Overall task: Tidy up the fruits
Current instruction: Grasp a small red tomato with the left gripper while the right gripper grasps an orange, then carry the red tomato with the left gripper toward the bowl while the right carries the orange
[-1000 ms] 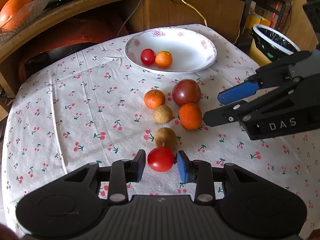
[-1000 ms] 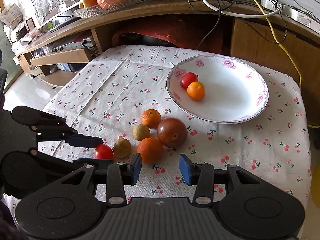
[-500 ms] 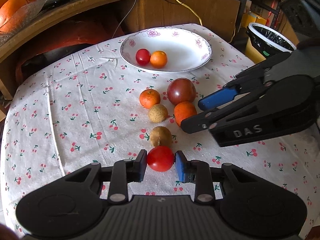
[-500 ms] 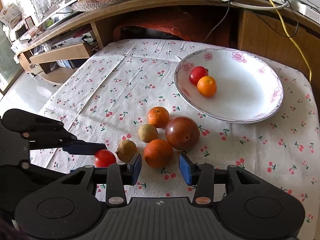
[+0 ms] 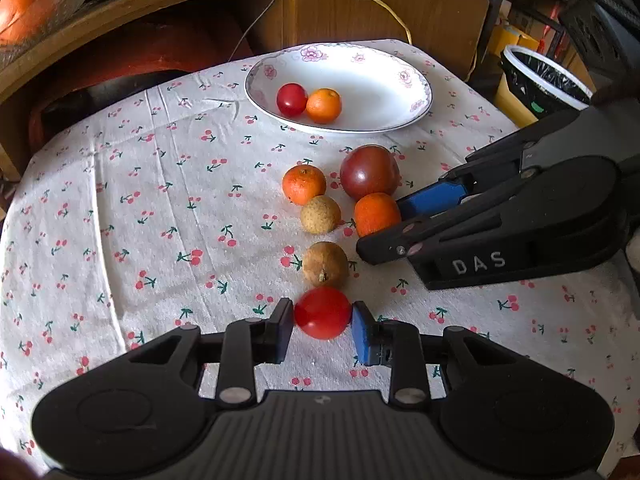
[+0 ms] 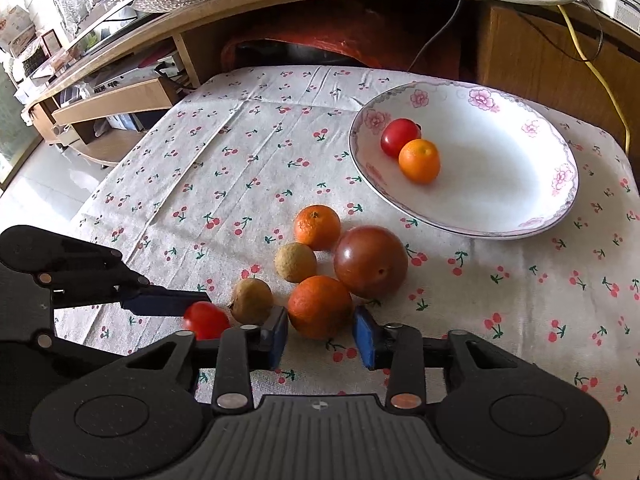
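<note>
The left hand-held gripper (image 5: pixel 322 328) grips a round red tomato (image 5: pixel 322 313) low over the desk (image 5: pixel 120 208), while the right hand-held gripper (image 6: pixel 320 334) brackets an orange (image 6: pixel 319 306), pads apart; only the right view shows the orange's near side.

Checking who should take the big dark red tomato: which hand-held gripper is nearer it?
Right: just short of the tomato, straddling an orange beside it. Left is farther back, closed on a small red tomato.

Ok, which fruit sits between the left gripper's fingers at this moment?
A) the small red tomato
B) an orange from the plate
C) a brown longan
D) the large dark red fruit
A: the left gripper has its pads closed against the small red tomato, while the other fruits lie apart from it.
</note>
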`<state>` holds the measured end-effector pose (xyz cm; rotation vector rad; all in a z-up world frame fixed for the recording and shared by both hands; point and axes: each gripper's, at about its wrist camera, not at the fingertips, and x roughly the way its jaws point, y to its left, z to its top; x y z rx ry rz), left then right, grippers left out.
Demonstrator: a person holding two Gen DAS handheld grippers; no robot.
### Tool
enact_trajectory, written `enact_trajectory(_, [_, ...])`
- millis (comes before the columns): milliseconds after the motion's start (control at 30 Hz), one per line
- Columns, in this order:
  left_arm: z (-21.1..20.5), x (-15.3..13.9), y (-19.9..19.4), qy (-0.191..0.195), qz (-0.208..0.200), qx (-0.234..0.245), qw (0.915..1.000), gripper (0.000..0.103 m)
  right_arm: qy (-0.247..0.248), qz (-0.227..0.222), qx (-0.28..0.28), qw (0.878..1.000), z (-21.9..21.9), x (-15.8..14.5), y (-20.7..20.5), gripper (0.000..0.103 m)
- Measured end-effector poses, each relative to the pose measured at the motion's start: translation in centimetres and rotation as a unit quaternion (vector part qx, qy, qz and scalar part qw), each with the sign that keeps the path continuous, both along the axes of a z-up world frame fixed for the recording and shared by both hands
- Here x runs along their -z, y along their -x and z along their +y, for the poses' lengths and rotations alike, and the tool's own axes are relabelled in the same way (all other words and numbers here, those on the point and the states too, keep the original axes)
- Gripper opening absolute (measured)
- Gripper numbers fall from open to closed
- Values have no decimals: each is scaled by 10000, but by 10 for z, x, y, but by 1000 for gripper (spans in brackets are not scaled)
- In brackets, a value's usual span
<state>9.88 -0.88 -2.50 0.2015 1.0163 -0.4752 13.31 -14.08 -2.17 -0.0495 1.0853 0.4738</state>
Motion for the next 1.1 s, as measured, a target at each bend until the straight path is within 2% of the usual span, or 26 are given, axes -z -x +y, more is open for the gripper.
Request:
enact_trajectory(267, [-3,-1,1,-34,-34,20,10000,38,27,30,-15,10000,-7,-4,5,28])
enact_trajectory(700, [-3,-1,4,-51,-37,89,9999,38,388,74,-226,9990,-13,-7,21,28])
enact_trajectory(1100, [-7,-1,7,-180,-159,185,9995,38,318,13,-225,9992,-12,-5,16,32])
